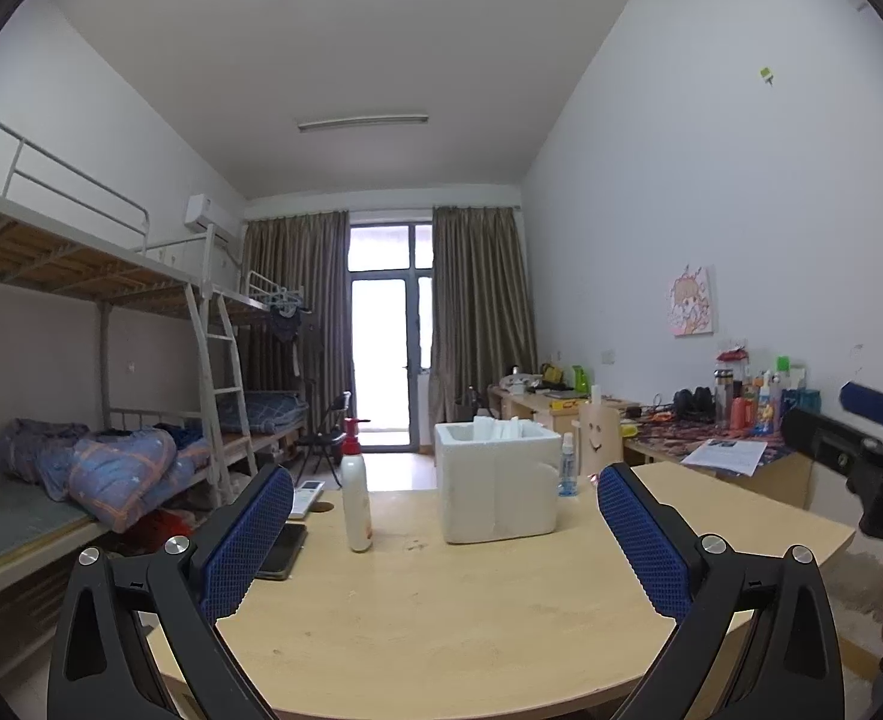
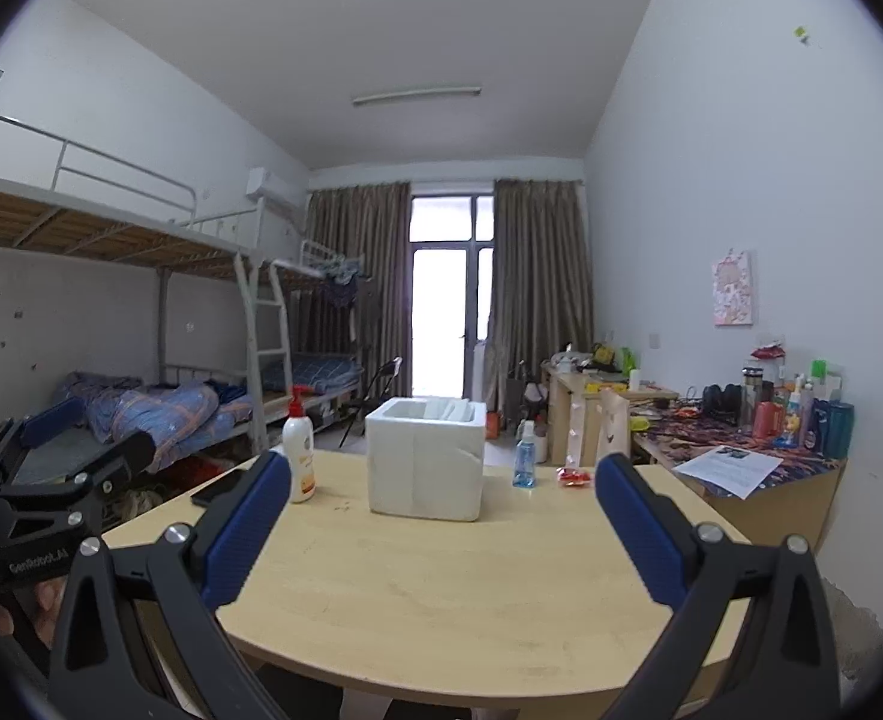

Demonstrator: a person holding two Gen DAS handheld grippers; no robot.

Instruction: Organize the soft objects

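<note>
1. What lies inside the white foam box is mostly hidden; only white pieces show above its rim
2. The left gripper and right gripper are both wide open, hold nothing, above the table
3. The box stands upright at frame centre, opening upward, between the lotion bottle and spray bottle

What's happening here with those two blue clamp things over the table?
A person holds two hand grippers above a wooden table, and neither grips anything. The left gripper and right gripper both stand open, pointed toward a white foam box in the middle of the table. White pieces show inside the box. A lotion pump bottle stands to its left, a small blue spray bottle to its right. Nothing has been picked up.
</note>
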